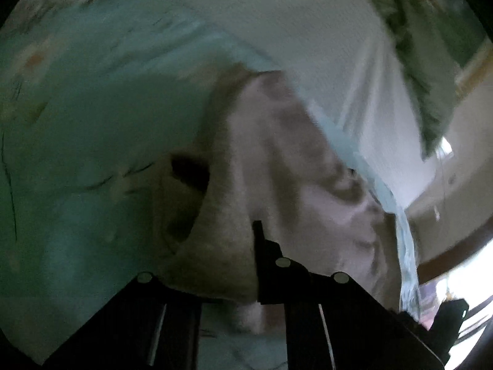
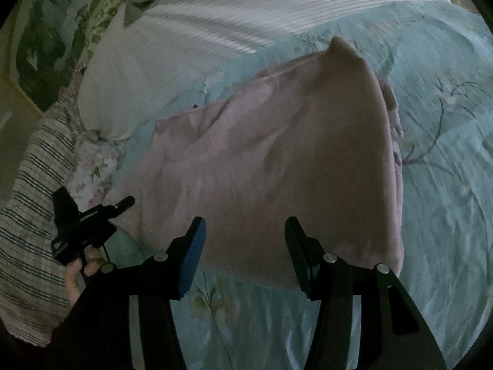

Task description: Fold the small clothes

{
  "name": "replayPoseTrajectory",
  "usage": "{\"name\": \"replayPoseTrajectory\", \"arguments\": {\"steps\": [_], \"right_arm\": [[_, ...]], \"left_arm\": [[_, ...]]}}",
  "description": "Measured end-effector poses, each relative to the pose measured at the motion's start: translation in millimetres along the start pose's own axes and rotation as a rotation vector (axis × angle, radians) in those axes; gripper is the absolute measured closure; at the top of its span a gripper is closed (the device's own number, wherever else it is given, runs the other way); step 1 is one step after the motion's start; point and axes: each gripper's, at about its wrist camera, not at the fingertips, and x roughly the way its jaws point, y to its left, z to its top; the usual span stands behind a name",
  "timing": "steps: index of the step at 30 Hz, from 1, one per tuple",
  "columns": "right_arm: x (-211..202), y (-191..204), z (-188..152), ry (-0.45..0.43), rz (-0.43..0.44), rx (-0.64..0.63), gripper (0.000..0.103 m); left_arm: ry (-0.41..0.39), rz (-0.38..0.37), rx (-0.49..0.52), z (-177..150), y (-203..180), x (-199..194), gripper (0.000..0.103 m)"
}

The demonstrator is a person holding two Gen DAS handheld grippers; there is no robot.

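A small pale pink garment (image 2: 262,160) lies on a light blue floral bedspread (image 2: 446,169), one side folded over itself. My right gripper (image 2: 245,231) is open and empty, its fingers hovering over the garment's near edge. My left gripper (image 2: 123,205) shows at the left of the right wrist view, at the garment's left edge. In the blurred left wrist view the pink garment (image 1: 277,166) drapes over the left gripper (image 1: 246,237); only one finger (image 1: 260,240) shows and the cloth hides the other.
A white ribbed pillow (image 2: 191,37) lies behind the garment. A striped checked cloth (image 2: 34,191) lies at the left. A green patterned pillow (image 2: 61,30) sits at the far left. The bed's edge and a room floor (image 1: 456,160) show at the right of the left wrist view.
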Motion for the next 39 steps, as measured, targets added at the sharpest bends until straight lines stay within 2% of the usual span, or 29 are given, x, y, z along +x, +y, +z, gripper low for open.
{"name": "replayPoseTrajectory", "arguments": {"steps": [3, 6, 9, 12, 14, 17, 20, 24, 27, 28, 29, 31, 34, 37, 39], "right_arm": [[-1.4, -11.0, 15.5, -0.021, 0.060, 0.048, 0.048], [-1.0, -20.4, 32.0, -0.027, 0.115, 0.087, 0.048], [7.4, -24.4, 45.4, 0.000, 0.135, 0.095, 0.048], [23.4, -26.6, 54.1, 0.046, 0.142, 0.095, 0.048], [39.9, -27.2, 58.7, 0.094, 0.147, 0.105, 0.047], [60.7, -22.9, 66.1, 0.142, 0.157, 0.093, 0.042], [87.9, -11.6, 77.4, 0.189, 0.193, 0.086, 0.035], [130.2, 9.1, 96.0, 0.243, 0.238, 0.074, 0.035], [157.4, 24.4, 110.1, 0.257, 0.221, 0.043, 0.036], [165.7, 29.0, 114.5, 0.261, 0.220, 0.036, 0.042], [170.4, 31.9, 117.7, 0.260, 0.205, 0.029, 0.060], [172.2, 36.0, 124.7, 0.250, 0.182, 0.026, 0.079], [138.6, 35.9, 132.9, 0.160, 0.234, 0.021, 0.087], [91.9, 24.3, 138.7, 0.062, 0.247, 0.028, 0.089], [72.4, 13.5, 141.4, 0.036, 0.224, 0.027, 0.089]], "left_arm": [[-0.009, -0.049, 0.115, -1.7, -46.9, -7.3, 0.097], [-0.008, -0.053, 0.273, -12.8, -98.7, -5.8, 0.097], [0.026, -0.044, 0.442, -39.9, -150.4, 10.3, 0.097], [0.080, -0.032, 0.541, -72.8, -176.9, 31.9, 0.097], [0.101, -0.035, 0.568, -86.9, -183.3, 39.5, 0.097], [0.143, -0.068, 0.543, -97.8, -181.7, 49.9, 0.097], [0.137, -0.089, 0.528, -94.9, -178.7, 47.7, 0.097], [0.108, -0.143, 0.508, -89.4, -177.0, 34.4, 0.097], [0.092, -0.160, 0.516, -87.1, -177.5, 22.6, 0.097], [0.091, -0.163, 0.520, -87.3, -177.5, 21.5, 0.097], [0.091, -0.164, 0.523, -87.6, -177.4, 20.8, 0.097], [0.096, -0.163, 0.531, -87.6, -178.2, 18.5, 0.097], [0.085, -0.175, 0.539, -89.4, -181.2, 7.9, 0.097], [0.071, -0.203, 0.554, -90.4, -193.3, -1.8, 0.097], [0.074, -0.241, 0.567, -93.7, -203.9, -5.1, 0.097]]}}
